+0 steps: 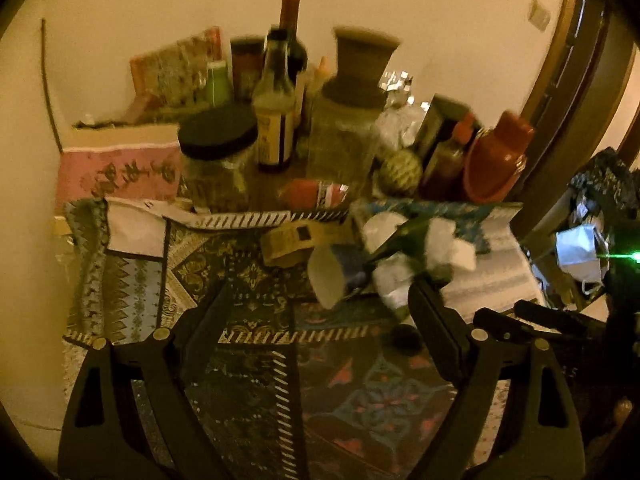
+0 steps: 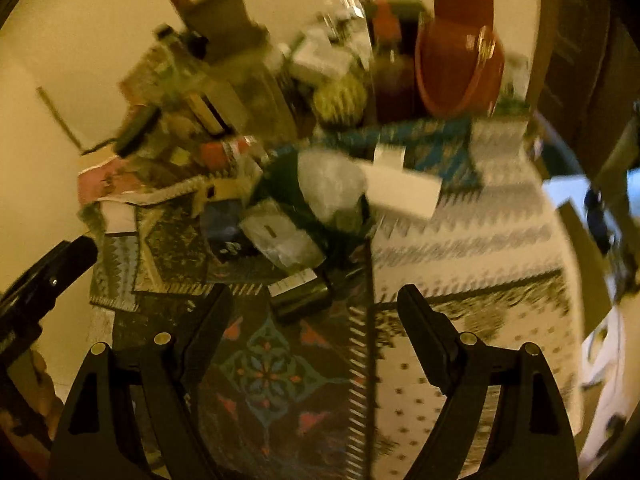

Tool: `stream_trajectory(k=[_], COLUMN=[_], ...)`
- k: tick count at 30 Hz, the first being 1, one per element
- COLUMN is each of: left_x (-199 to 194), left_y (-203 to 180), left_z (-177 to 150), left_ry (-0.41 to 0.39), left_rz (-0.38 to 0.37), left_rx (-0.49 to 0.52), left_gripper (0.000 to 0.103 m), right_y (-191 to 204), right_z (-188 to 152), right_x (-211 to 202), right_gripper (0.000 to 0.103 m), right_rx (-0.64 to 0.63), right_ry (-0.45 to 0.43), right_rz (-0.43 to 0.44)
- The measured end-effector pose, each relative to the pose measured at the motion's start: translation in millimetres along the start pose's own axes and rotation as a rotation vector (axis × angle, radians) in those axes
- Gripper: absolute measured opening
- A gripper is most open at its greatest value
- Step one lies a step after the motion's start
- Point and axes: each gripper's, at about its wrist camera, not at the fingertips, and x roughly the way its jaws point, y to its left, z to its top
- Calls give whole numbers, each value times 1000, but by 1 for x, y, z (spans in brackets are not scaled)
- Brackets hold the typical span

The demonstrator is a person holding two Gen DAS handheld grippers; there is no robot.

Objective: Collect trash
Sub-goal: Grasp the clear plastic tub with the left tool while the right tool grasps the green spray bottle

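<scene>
Both grippers, left (image 1: 316, 312) & right (image 2: 312, 300), have fingers wide open w/ nothing held, aimed at trash pile (image 1: 400, 256) on worktop (image 1: 256, 380), probably for grasping.

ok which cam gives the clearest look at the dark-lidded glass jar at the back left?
Left wrist. The glass jar stands upright there, its dark lid and clear body readable despite mild blur. The right wrist view smears that back-left clutter with motion blur, so I cannot pick the jar out there with confidence.

Both wrist views face wall, near — share tablecloth (image 1: 256, 360) (image 2: 272, 380) clutter.
</scene>
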Motion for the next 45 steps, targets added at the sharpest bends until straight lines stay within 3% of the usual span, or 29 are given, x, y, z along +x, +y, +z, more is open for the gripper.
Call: stream_trajectory(k=[7, 17, 24, 26, 28, 32, 36, 45], left_x=[59, 119, 139, 145, 147, 147, 148, 110], left_y=[11, 2, -11, -14, -18, -25, -30, -33], left_z=[-6, -5, -3, -2, -2, -1, 0, -8], left_ry=[102, 197, 214, 236, 241, 230, 241, 206], left_rz=[-32, -81, -163, -211, -233, -227, -216, -171], left_rx=[-3, -4, 2, -19, -25, -8, -12, -8], left_gripper=[89, 87, 58, 42, 32, 15, 6, 5], right_y=[-7, -5, -17, -18, -18, -19, -26, -48], right_z=[-1, -12, -20, -22, -24, -27, -29, -42], right_x=[53, 70, 65, 64, 64, 65, 60, 48], right_gripper=[82, 79, 61, 57, 54, 46, 41, 38], right_rx=[144, 98, 48, 10, -5, -23, -44, -20], right_ry=[96, 115, 119, 127, 128, 131, 135, 167], right_rz=[-12, -79, -91, -98, -99, -93, -101, -40])
